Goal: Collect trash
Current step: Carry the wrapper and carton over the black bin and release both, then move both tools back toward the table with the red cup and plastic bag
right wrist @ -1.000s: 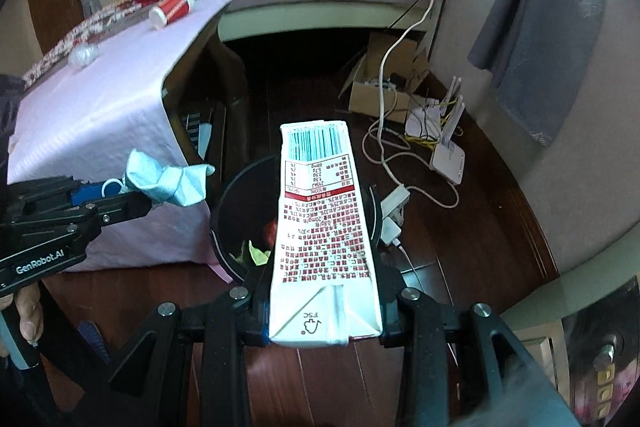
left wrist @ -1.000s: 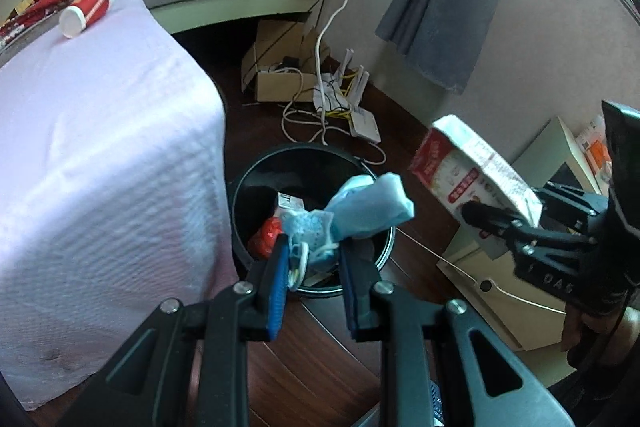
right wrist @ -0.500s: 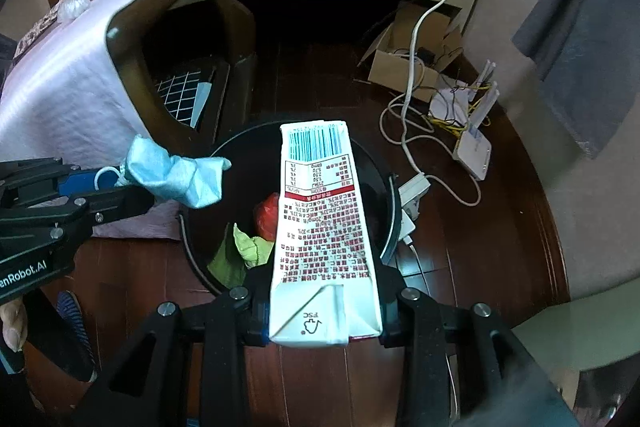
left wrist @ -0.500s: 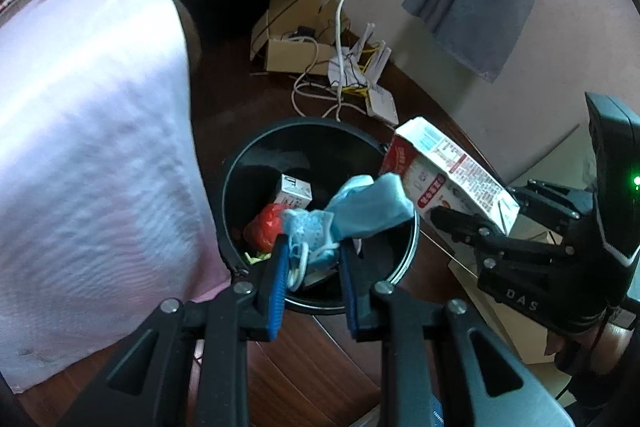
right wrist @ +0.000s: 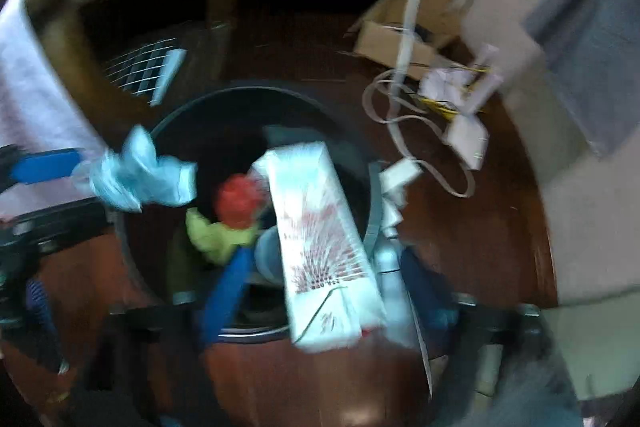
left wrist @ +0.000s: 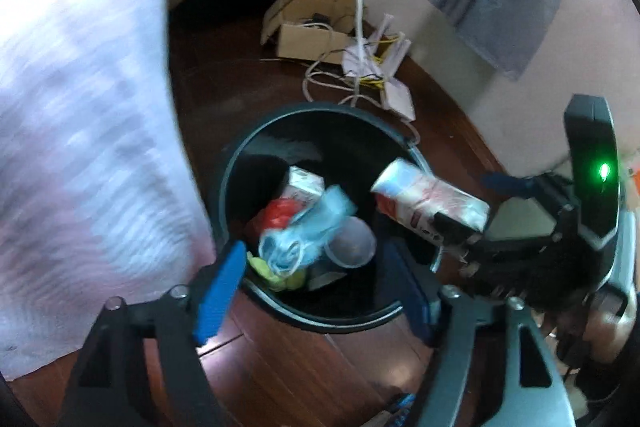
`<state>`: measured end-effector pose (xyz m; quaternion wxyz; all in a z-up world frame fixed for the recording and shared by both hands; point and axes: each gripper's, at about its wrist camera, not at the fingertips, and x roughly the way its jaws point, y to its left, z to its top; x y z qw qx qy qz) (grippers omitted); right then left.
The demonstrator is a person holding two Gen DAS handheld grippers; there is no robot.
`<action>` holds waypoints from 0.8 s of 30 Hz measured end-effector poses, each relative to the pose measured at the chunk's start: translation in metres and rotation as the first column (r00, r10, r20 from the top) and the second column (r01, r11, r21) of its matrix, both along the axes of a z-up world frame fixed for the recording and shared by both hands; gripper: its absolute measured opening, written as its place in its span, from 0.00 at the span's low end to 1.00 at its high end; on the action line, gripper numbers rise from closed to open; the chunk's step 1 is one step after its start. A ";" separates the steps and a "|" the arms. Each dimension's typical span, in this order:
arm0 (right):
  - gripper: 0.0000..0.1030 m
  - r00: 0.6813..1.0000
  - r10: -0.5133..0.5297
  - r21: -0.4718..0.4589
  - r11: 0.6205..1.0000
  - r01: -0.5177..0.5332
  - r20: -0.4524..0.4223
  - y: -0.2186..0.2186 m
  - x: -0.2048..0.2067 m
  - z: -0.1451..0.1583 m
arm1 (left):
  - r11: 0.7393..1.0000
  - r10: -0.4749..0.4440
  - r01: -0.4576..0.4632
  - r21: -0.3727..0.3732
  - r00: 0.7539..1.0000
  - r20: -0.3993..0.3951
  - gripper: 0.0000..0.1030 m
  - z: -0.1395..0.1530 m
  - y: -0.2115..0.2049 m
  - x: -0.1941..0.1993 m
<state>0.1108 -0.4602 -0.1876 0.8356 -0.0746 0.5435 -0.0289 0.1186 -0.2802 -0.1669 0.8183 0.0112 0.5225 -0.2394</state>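
Left tool (left wrist: 320, 283) and right tool (right wrist: 320, 291) have both just spread wide above the black trash bin (left wrist: 236, 163), nothing pinched. The crumpled blue face mask (left wrist: 308, 231), soft and feather-light, hangs loose over the bin's centre. The stiff, probably empty milk carton (right wrist: 320, 227) tips in at 3 o'clock; flat sides suit gripping.

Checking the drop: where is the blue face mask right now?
In the left wrist view the blue face mask sits between the left gripper's just-opened jaws, clear of both pads, over the black bin's mouth, left of the milk carton.
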 end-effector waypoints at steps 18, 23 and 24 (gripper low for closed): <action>1.00 0.999 -0.003 -0.001 1.000 0.003 0.046 0.019 -0.021 0.021 | 0.995 0.070 -0.074 0.074 0.997 0.045 0.92 0.008 0.035 -0.021; 1.00 0.996 -0.007 0.027 1.000 0.005 0.088 0.030 -0.029 0.041 | 0.992 0.082 -0.090 0.092 0.993 0.090 0.92 0.020 0.045 -0.031; 1.00 0.995 -0.007 0.032 0.999 0.003 0.098 0.033 -0.031 0.046 | 0.991 0.086 -0.095 0.090 0.992 0.094 0.92 0.023 0.048 -0.033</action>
